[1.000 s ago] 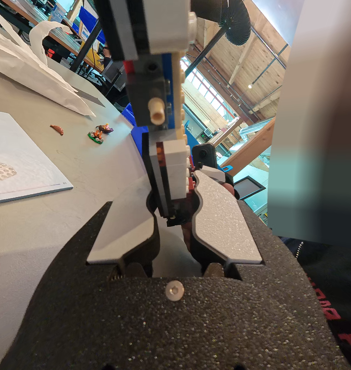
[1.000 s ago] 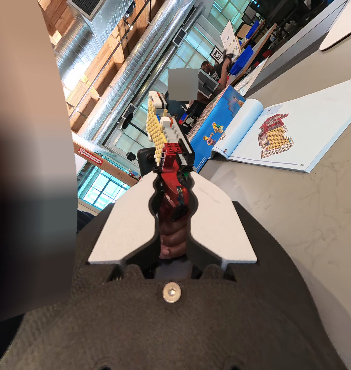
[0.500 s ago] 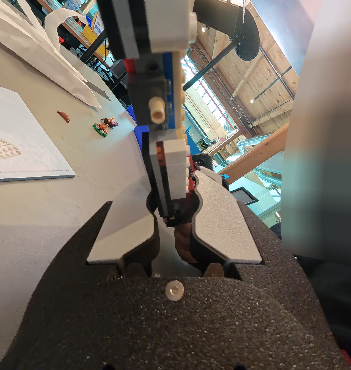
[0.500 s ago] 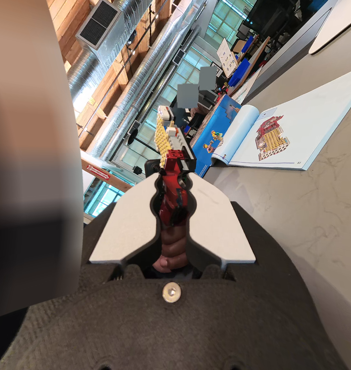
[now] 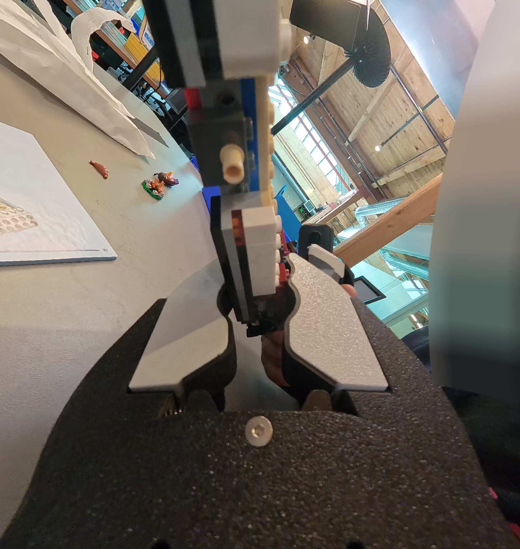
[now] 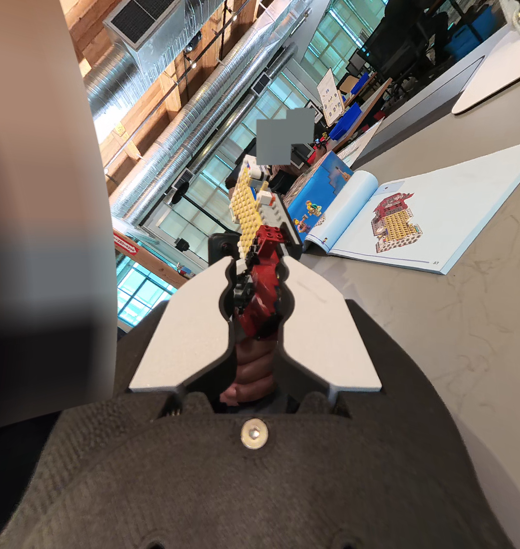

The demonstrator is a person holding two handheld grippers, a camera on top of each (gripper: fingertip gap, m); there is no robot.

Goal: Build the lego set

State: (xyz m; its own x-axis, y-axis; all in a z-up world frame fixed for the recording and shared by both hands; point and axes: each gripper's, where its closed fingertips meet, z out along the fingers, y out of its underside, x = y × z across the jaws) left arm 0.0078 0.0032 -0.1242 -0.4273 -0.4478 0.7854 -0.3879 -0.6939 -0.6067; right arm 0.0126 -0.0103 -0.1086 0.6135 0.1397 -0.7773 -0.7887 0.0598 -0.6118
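The left gripper [image 5: 257, 292] and right gripper [image 6: 257, 285] face each other, raised above table height. Each has its jaws partly closed, pads pressing on the same brick model [image 5: 250, 258]. A hand [image 6: 253, 374] shows behind the right gripper's fingers.

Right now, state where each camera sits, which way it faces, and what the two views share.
Left wrist view: on the left tool, looking along its fingers past the brick model over the table.
Right wrist view: on the right tool, facing the model's red end and booklet.
Shared: one model clamped from opposite ends; each shows the other tool.
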